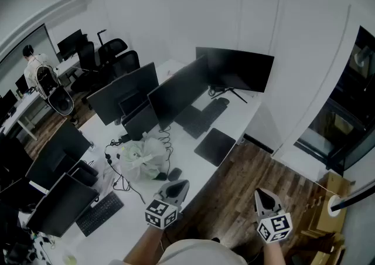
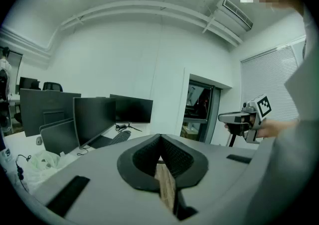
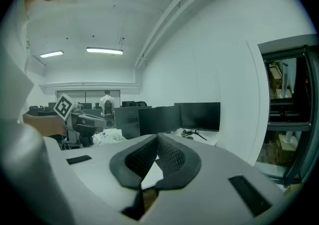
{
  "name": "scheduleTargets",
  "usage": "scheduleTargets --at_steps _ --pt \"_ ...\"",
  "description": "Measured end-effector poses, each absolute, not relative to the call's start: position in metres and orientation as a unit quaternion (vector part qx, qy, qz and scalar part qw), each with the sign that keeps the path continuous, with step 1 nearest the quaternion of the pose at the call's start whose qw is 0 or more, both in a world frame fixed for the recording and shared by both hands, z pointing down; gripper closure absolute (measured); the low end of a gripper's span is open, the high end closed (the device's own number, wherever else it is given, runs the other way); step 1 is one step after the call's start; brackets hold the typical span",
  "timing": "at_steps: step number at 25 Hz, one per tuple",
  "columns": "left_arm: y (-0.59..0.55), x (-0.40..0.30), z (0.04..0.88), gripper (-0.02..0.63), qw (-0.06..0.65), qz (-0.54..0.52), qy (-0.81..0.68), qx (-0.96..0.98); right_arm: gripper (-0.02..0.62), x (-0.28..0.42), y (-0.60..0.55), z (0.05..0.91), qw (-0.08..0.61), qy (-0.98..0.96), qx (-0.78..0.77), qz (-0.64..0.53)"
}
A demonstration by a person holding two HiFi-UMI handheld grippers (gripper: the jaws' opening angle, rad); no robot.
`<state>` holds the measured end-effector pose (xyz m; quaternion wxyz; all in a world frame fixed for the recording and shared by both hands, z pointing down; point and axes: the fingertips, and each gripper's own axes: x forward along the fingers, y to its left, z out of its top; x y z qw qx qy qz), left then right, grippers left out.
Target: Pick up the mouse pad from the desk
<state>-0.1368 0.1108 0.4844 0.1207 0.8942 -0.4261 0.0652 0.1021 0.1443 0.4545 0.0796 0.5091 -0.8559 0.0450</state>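
Note:
The mouse pad [image 1: 215, 146] is a dark square lying flat on the white desk [image 1: 246, 114], close to its near edge and in front of a black keyboard [image 1: 202, 118]. Both grippers hover off the desk, over the wooden floor, well short of the pad. My left gripper [image 1: 179, 187] sits by the desk's edge, its jaws closed tip to tip [image 2: 160, 137] with nothing between them. To its right, my right gripper [image 1: 263, 195] also has its jaws together and empty [image 3: 157, 136]. Each gripper view shows the other gripper held roughly level in a hand.
Three dark monitors [image 1: 176, 91] stand in a row along the desk. A crumpled plastic bag [image 1: 140, 158] and cables lie near my left gripper, with a second keyboard [image 1: 99, 213] further left. Cardboard boxes [image 1: 328, 211] stand at the right. A person [image 1: 36, 70] stands far back left.

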Motion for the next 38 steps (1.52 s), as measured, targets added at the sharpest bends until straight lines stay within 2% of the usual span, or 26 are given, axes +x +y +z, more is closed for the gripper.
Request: scheduleTargets --at_steps 19,24,38 --pt "0.109 -0.127 0.481 0.590 0.119 0.057 -0.420 0.898 0.583 0.104 0.141 0.453 0.076 -0.856 0.508 0.050" --pt "0.106 -0.127 0.479 0.567 0.118 0.049 -0.414 0.902 0.583 0.102 0.139 0.455 0.075 -0.855 0.510 0.055" --pt "0.102 -0.137 0.485 0.391 0.130 0.049 -0.385 0.912 0.583 0.083 0.139 0.458 0.078 -0.847 0.522 0.060"
